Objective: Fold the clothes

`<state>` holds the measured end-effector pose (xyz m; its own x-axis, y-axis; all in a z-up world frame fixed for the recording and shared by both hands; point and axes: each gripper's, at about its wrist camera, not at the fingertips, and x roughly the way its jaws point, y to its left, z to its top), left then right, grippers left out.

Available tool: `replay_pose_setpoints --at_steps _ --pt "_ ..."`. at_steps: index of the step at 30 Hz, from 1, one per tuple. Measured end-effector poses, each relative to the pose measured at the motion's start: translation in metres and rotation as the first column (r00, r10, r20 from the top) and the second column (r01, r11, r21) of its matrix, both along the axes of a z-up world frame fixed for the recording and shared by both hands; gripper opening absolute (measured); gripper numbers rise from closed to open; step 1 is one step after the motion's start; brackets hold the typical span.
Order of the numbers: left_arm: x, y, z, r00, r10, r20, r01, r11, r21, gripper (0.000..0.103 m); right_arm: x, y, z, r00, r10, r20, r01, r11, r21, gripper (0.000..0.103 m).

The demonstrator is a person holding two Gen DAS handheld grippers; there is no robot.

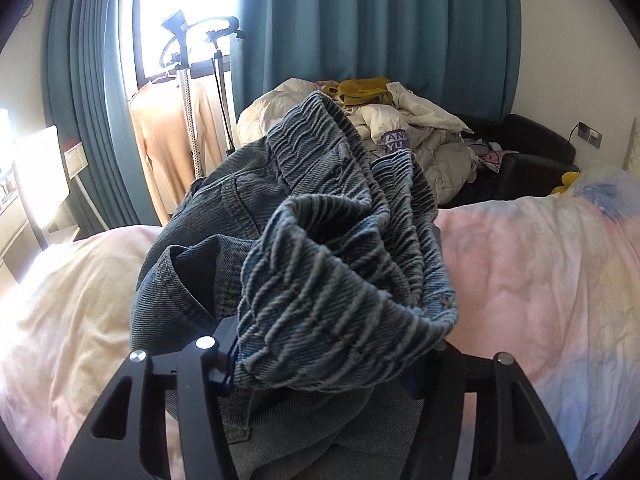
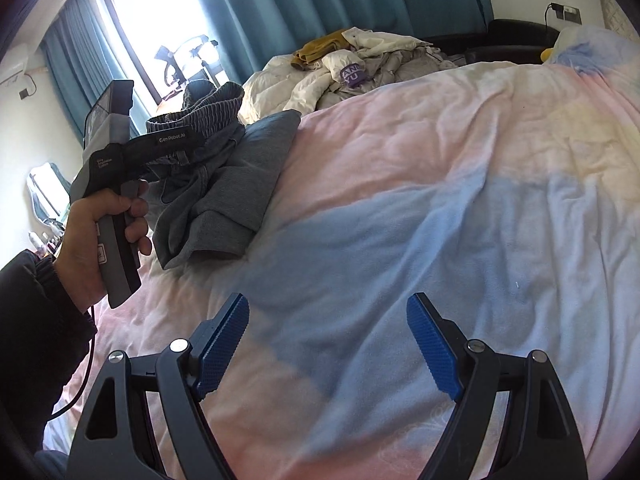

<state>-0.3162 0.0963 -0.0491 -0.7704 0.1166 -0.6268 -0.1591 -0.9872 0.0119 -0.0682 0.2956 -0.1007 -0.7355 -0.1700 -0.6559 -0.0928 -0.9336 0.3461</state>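
A pair of blue denim jeans with a ribbed elastic waistband is bunched between the fingers of my left gripper, which is shut on it; the cloth hides the pads. In the right wrist view the jeans hang from the left gripper at the bed's left side, their lower part folded on the cover. My right gripper is open and empty, with blue pads apart, low over the pastel pink and blue bed cover.
A pile of white bedding and clothes with a yellow garment lies at the bed's far end. Behind it are teal curtains, a garment steamer stand with a beige top, and a black sofa.
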Motion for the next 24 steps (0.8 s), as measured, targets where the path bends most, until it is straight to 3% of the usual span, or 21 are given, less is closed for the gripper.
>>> replay_pose_setpoints --at_steps 5,9,13,16,20,24 --pt "0.030 -0.008 0.031 1.000 -0.017 -0.001 0.017 0.999 0.035 0.043 0.001 -0.007 0.008 0.999 0.015 -0.041 -0.014 1.000 0.017 0.083" --pt "0.072 -0.022 0.071 0.999 -0.033 -0.033 0.036 0.995 0.088 0.040 0.007 -0.011 0.022 0.994 0.021 -0.104 -0.018 1.000 0.023 0.083" --pt "0.121 -0.038 0.109 0.996 -0.054 -0.074 0.064 0.988 0.138 0.027 0.020 -0.014 0.034 0.988 0.028 -0.154 -0.024 0.999 0.028 0.083" --pt "0.158 -0.051 0.129 0.993 -0.061 -0.097 0.078 0.980 0.184 0.026 0.029 -0.016 0.044 0.983 0.033 -0.182 -0.027 0.999 0.032 0.083" --pt "0.204 -0.065 0.134 0.992 -0.080 -0.096 0.100 0.968 0.232 0.024 0.045 -0.019 0.056 0.974 0.042 -0.222 -0.033 0.998 0.044 0.083" --pt "0.252 -0.078 0.120 0.991 -0.088 -0.101 0.113 0.955 0.274 0.024 0.059 -0.020 0.063 0.970 0.044 -0.238 -0.034 0.998 0.047 0.083"
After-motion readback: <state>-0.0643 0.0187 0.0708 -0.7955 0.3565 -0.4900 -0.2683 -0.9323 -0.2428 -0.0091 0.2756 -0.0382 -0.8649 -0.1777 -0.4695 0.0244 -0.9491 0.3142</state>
